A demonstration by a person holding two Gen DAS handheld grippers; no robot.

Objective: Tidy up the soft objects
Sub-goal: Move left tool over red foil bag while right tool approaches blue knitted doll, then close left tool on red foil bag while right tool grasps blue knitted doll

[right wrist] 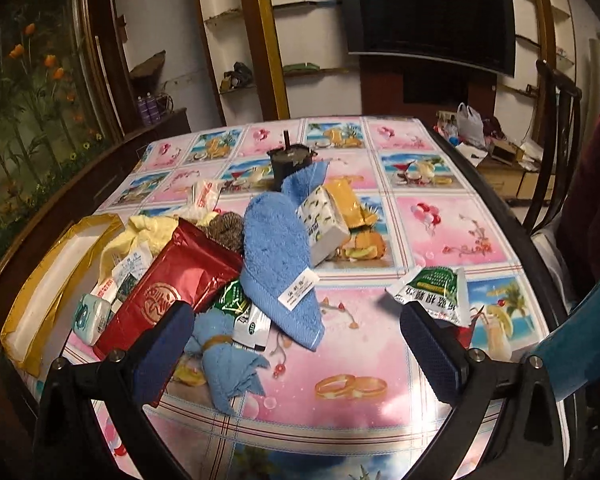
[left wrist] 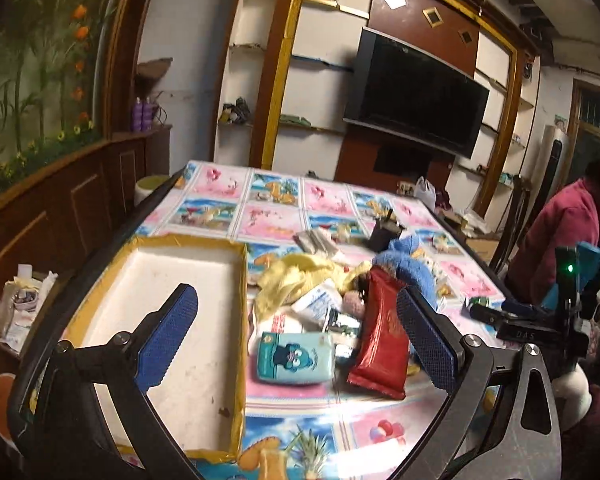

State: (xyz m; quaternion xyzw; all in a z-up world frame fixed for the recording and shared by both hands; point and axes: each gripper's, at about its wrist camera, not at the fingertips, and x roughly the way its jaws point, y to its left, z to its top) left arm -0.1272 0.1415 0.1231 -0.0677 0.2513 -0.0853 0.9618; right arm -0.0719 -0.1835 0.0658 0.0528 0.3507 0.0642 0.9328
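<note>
A white foam box [left wrist: 172,320] with yellow taped rim lies at the table's left; it shows in the right wrist view [right wrist: 40,280] too. Beside it sits a pile: a yellow cloth [left wrist: 288,280], a blue towel [right wrist: 276,248], a small tied blue cloth [right wrist: 224,364], a red pouch [right wrist: 172,284], a teal tissue pack [left wrist: 296,356] and a wrapped tissue pack [right wrist: 324,220]. My left gripper [left wrist: 296,332] is open and empty, above the box edge and the teal pack. My right gripper [right wrist: 296,344] is open and empty, just before the blue towel.
A black cup with a straw [right wrist: 288,160] stands behind the pile. A green and white sachet [right wrist: 436,292] lies to the right. The other gripper [left wrist: 540,320] shows at the table's right edge. A person in red [left wrist: 568,232] sits at the right. A chair [right wrist: 556,120] stands there.
</note>
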